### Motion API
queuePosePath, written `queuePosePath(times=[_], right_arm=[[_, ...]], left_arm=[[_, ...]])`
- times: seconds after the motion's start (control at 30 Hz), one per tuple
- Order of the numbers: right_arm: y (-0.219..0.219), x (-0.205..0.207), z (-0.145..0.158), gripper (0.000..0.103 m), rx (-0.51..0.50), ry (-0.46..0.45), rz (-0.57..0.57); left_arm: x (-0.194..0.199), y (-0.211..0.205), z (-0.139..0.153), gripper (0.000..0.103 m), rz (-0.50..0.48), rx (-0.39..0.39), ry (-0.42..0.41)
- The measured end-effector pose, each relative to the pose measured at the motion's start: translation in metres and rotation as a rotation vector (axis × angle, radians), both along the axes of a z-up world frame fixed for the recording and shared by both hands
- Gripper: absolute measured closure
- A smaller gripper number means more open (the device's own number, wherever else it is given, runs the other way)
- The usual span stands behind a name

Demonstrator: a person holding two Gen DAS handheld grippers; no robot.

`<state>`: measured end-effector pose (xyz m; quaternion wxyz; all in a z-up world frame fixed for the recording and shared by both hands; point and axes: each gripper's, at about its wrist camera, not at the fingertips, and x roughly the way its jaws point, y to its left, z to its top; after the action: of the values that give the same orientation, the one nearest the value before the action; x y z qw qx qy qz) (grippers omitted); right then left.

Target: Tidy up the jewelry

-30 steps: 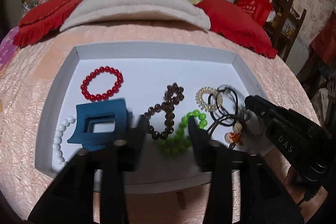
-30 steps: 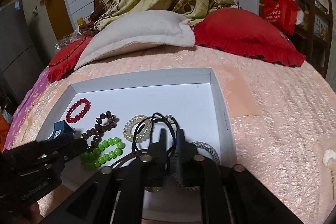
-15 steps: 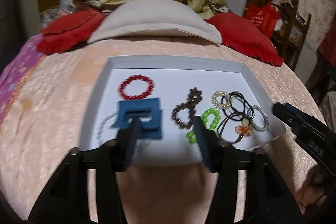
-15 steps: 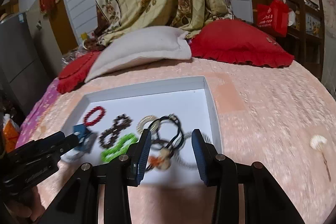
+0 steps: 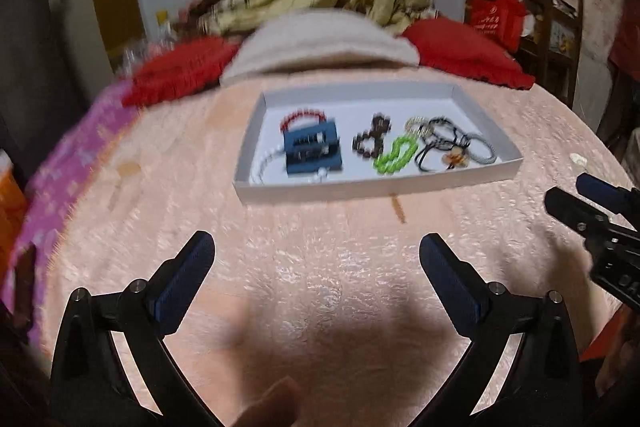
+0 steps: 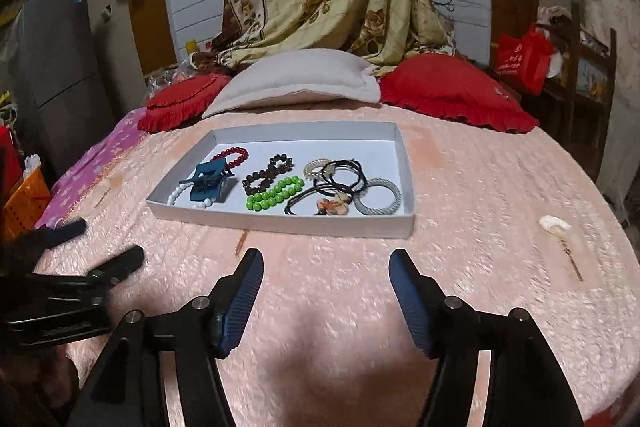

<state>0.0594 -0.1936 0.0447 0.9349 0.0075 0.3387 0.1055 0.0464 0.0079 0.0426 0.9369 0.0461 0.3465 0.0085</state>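
- hovering over bare pink bedspread (image 6: 460, 187), short of the white tray (image 6: 280, 221): left gripper (image 5: 316, 251), jaws opening wide, nothing between.
- opening too, right gripper (image 6: 326, 263), empty, just before the tray's near wall.
- lying inside the tray: blue hair claw (image 6: 210, 181) at left, brown beads (image 6: 268, 173), green beads (image 6: 274, 193), black hair ties (image 6: 340, 179), grey ring (image 6: 378, 197) at the right wall.
- leaving open cloth right of the tray, out to a small shell pin (image 6: 556, 225).
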Motion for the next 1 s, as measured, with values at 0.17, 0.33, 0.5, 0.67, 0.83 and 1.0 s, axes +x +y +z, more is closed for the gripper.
queuePosePath(times=[0.17,0.33,0.5,0.67,0.83,1.0], right_arm=[[-0.012,-0.004,0.0,0.035,0.012,-0.013,-0.026],[-0.016,0.0,-0.001,0.035,0.015,0.001,-0.027],[-0.009,0.003,-0.004,0.034,0.003,0.01,-0.022],[-0.002,0.008,-0.005,0.034,-0.041,0.004,-0.059],[-0.003,0.012,-0.006,0.034,-0.036,0.012,-0.076],[0.001,0.01,-0.007,0.034,-0.06,0.009,-0.063]], left_arm=[[-0.007,0.0,0.016,0.0,-0.021,-0.066,-0.057],[0.022,0.007,0.021,0.001,0.057,-0.108,-0.04],[0.035,0.013,-0.007,0.001,0.104,-0.1,0.055],[0.031,0.011,-0.008,0.001,0.08,-0.101,0.059],[0.03,0.004,-0.012,0.001,0.053,-0.092,0.083],[0.029,0.002,-0.011,0.001,0.053,-0.077,0.073]])
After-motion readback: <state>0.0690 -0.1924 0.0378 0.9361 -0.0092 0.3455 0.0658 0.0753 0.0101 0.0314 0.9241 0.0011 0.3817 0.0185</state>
